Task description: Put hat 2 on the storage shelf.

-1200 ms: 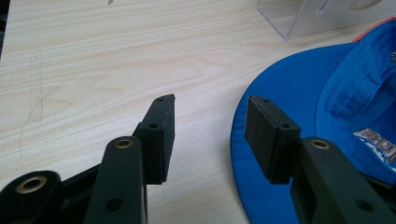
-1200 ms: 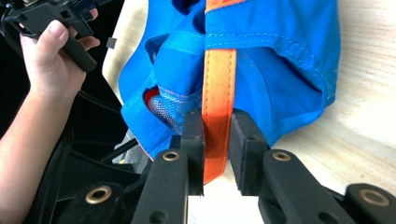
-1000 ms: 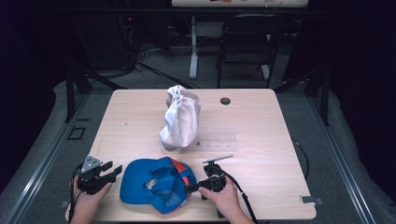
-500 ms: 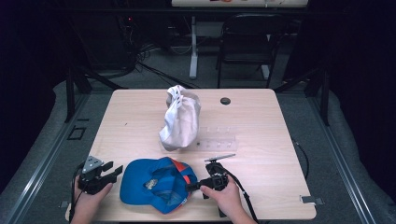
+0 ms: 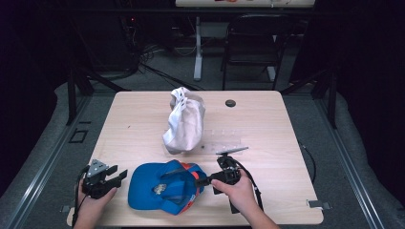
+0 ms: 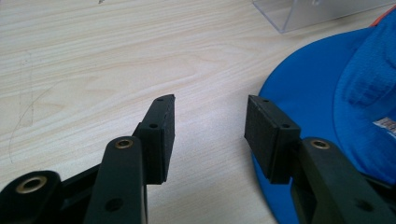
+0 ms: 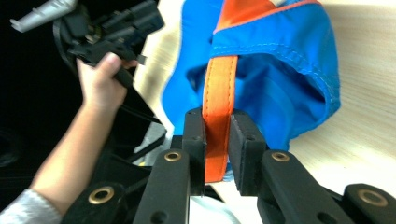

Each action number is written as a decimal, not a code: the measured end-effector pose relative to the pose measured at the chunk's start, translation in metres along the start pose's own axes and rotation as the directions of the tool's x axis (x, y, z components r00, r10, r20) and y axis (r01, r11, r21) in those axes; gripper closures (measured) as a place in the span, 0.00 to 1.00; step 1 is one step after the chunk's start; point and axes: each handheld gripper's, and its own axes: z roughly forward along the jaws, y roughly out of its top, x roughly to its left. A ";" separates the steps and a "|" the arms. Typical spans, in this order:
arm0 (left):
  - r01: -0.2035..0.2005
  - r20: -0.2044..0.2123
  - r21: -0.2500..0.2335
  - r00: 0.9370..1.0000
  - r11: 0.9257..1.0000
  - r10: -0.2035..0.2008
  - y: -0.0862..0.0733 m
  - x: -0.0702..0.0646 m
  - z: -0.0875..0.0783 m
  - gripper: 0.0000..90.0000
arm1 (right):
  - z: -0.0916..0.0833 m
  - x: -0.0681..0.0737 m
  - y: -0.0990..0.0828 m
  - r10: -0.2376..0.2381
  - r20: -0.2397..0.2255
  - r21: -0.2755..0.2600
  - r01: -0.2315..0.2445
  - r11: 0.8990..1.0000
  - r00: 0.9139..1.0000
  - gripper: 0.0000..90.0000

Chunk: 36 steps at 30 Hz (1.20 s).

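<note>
A blue cap [image 5: 160,187] with orange trim lies upside down near the table's front edge. My right gripper [image 5: 203,182] is shut on the cap's orange back strap [image 7: 218,107], and that side of the cap is raised off the wood. The blue cap [image 7: 280,70] hangs from the strap between the pads in the right gripper view. My left gripper [image 5: 119,175] rests open just left of the cap's brim, nothing between its jaws. In the left gripper view the left gripper [image 6: 210,121] frames bare wood, with the cap's brim [image 6: 303,98] beside the right pad.
A white cloth bag [image 5: 184,121] stands mid-table. A clear plastic holder [image 5: 224,145] lies just right of it, its corner [image 6: 308,11] at the top of the left gripper view. A small black disc [image 5: 230,103] sits at the back of the wooden table [image 5: 286,138].
My right gripper has risen a little with the strap, lifting the cap's right side. The left gripper has stayed put.
</note>
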 end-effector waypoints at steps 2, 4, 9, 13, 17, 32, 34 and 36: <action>0.000 0.000 -0.003 1.000 1.000 0.000 0.000 0.000 0.000 0.60 | -0.005 0.004 0.006 0.019 -0.030 0.004 -0.019 1.000 0.999 0.87; -0.001 -0.001 -0.003 1.000 1.000 0.001 0.000 0.000 0.000 0.60 | -0.009 0.009 0.011 0.031 -0.064 0.003 -0.031 1.000 0.997 0.87; 0.001 0.000 -0.002 1.000 1.000 -0.001 0.000 0.000 0.000 0.60 | -0.022 0.024 0.026 0.048 -0.137 -0.010 -0.050 0.999 0.989 0.87; 0.001 0.001 -0.004 1.000 1.000 -0.001 0.000 0.001 0.000 0.60 | -0.031 0.035 0.037 0.061 -0.197 -0.024 -0.067 0.997 0.979 0.87; 0.003 0.000 -0.002 1.000 1.000 -0.003 0.000 0.000 0.000 0.60 | -0.039 0.046 0.045 0.059 -0.238 -0.032 -0.068 0.997 0.969 0.87; -0.002 0.000 -0.004 1.000 1.000 0.002 0.000 0.000 0.000 0.60 | -0.098 0.074 0.058 0.044 -0.241 -0.104 -0.071 0.992 0.969 0.87; -0.004 -0.003 -0.001 1.000 1.000 0.004 0.000 -0.001 0.000 0.60 | -0.111 0.075 0.057 0.040 -0.229 -0.129 -0.071 0.989 0.973 0.87; -0.004 -0.003 -0.001 1.000 1.000 0.004 0.000 -0.001 0.000 0.60 | -0.122 0.075 0.058 0.043 -0.222 -0.140 -0.075 0.987 0.974 0.87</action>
